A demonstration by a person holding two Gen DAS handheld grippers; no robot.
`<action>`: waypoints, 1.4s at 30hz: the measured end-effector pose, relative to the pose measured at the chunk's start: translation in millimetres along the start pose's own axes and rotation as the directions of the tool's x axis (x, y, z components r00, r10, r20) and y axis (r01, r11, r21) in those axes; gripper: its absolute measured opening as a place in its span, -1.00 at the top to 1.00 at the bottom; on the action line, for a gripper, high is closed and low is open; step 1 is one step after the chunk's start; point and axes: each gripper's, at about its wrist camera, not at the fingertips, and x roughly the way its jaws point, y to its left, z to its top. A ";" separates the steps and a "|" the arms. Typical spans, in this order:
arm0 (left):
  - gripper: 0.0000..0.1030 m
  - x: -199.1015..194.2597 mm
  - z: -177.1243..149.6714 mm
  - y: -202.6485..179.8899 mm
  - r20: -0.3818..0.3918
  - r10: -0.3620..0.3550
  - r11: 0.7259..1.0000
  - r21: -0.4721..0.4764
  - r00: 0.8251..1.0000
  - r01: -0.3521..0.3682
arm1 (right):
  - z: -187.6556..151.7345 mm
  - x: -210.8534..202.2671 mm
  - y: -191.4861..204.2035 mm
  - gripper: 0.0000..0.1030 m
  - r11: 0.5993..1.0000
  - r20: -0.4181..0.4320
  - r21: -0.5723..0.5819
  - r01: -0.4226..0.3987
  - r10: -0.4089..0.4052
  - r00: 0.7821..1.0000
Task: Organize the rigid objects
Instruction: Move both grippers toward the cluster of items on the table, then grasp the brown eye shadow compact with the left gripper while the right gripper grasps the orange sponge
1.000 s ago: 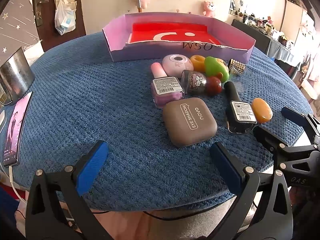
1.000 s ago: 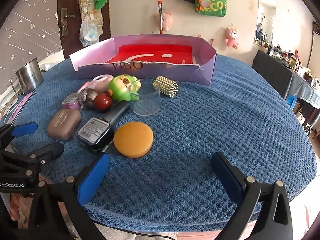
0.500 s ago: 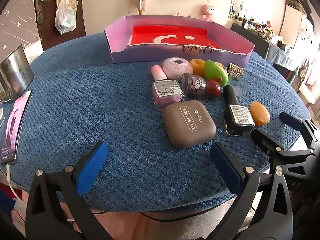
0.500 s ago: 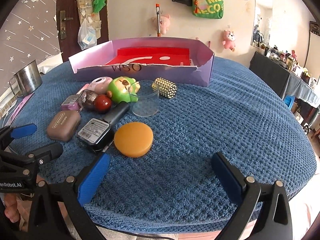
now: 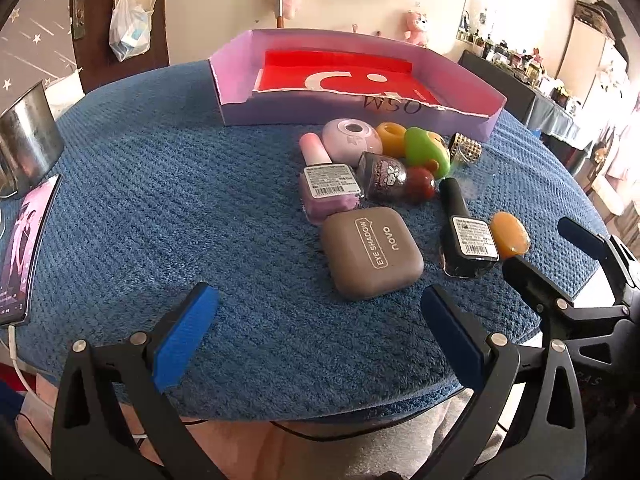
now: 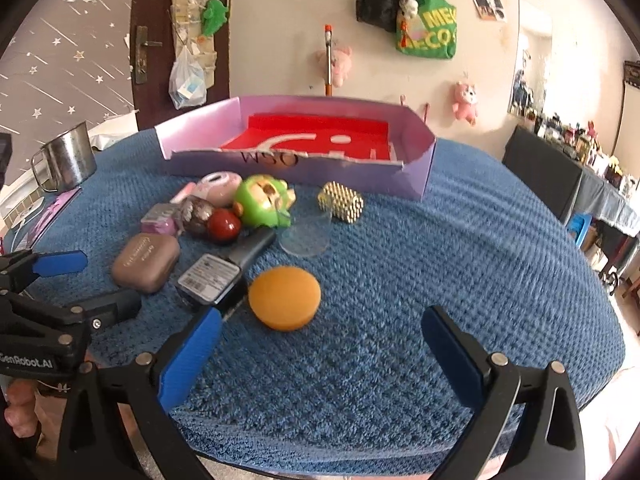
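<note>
Both tools are held at the near edge of the table (image 5: 120,200), empty: the left gripper (image 5: 320,332) has its jaws spread wide, and the right gripper (image 6: 320,356) likewise.

Landmark: the purple box (image 5: 360,108) at the far side. Nothing is in it yet, so the sorting seems not to have begun; every item is left to move.

Nearest, well short of the box, lie the brown case (image 5: 372,252), the black bottle (image 5: 466,232) and the orange disc (image 6: 285,298). The black bottle lies flat, its long axis running toward the box, cap at the far end. Closer to the box, the pink bottle (image 5: 326,180) lies the same way. Just before the box wall sit the lilac pod (image 5: 352,142), green toy (image 6: 262,200), red ball (image 6: 224,226) and studded roll (image 6: 341,202).
</note>
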 end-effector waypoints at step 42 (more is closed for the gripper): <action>-1.00 6.4 1.3 -7.2 -0.006 0.000 1.000 0.020 1.000 0.001 | 3.3 3.5 0.1 -0.67 0.999 -0.005 0.001 -0.048 0.048 0.999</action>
